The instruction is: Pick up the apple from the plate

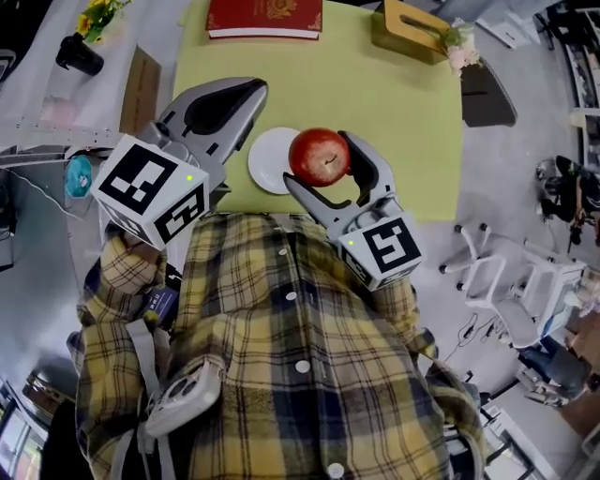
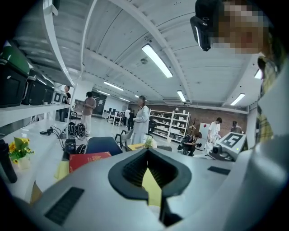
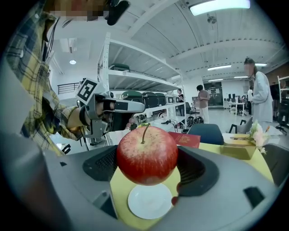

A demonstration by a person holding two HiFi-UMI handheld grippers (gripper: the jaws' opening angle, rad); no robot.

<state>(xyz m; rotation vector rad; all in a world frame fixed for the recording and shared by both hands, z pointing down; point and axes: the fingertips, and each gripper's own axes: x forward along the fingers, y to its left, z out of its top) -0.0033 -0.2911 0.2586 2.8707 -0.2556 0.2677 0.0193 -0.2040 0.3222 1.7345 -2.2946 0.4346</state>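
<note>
A red apple [image 1: 320,157] with its stem up sits between the jaws of my right gripper [image 1: 323,169], lifted clear of the table. In the right gripper view the apple [image 3: 147,154] fills the middle and the small white plate [image 3: 150,201] lies empty below it. The same plate [image 1: 270,161] shows in the head view on the yellow-green table, just left of the apple. My left gripper [image 1: 246,105] hovers left of the plate; its jaws are closed together with nothing between them, as the left gripper view [image 2: 148,173] shows.
A red book [image 1: 264,19] lies at the table's far edge and a tan tissue box [image 1: 409,30] with flowers at the far right. A dark chair [image 1: 486,94] stands beside the table's right edge. People stand further back in the room.
</note>
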